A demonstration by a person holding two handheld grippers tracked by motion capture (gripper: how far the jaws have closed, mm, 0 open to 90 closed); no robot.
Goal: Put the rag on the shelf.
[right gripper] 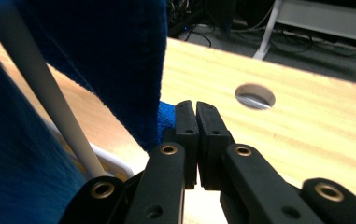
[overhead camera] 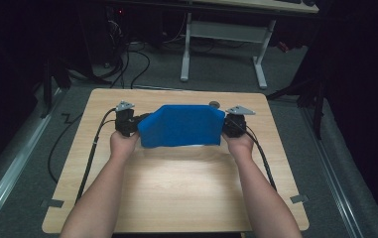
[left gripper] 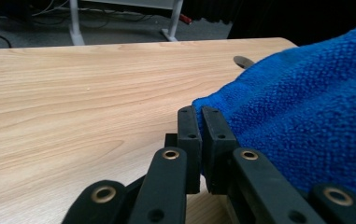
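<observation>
Nubby blue terry cloth (overhead camera: 181, 126), wood-grain table (overhead camera: 176, 183)

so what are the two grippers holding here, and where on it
A blue towel, stretched between them over the table. The left gripper is shut on the towel's left end, the right gripper on its right end, each at an upper corner.

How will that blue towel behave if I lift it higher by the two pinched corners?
Probably floppy: the blue towel already drapes between the left gripper and right gripper. Its looped terry weave likely grips the pads rather than slipping. It looks light, so it may sway.
</observation>
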